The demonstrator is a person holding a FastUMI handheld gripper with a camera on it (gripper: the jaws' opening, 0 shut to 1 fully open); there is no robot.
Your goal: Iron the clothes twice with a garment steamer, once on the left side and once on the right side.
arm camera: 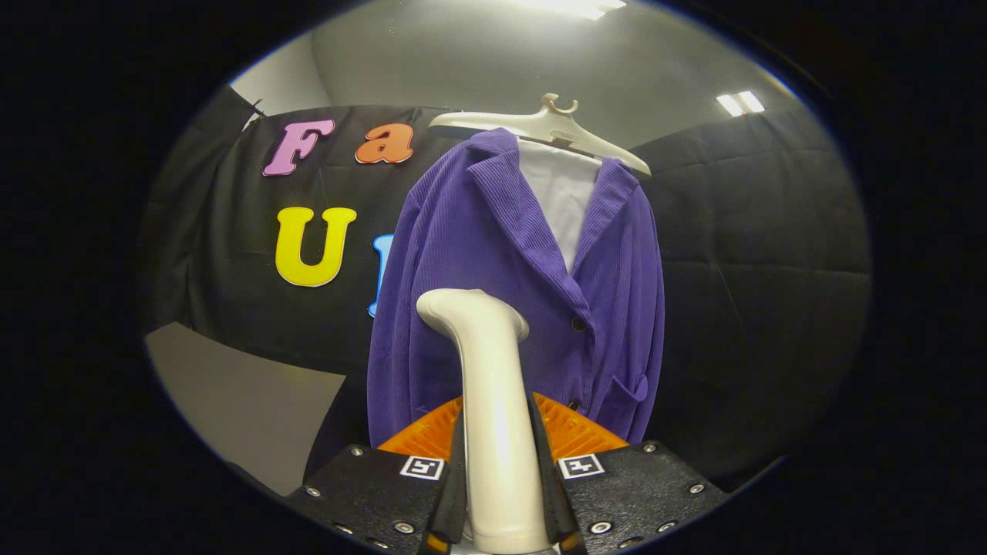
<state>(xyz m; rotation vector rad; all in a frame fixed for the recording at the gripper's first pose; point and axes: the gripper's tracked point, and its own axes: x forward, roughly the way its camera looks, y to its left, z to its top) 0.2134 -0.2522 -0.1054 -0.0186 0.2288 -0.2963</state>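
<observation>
1. My claw [500, 493] is closed on the steamer [490, 416]; both fingers [455, 486] press on its white handle.
2. The steamer head points up, in front of the jacket's lower left part.
3. The purple jacket [493, 254] hangs just beyond, on a white hanger [540, 123].

The steamer [493, 401] hides the lower middle of the purple jacket [478, 254] behind it; the jacket's hem is hidden behind the fingers [451, 493].
</observation>
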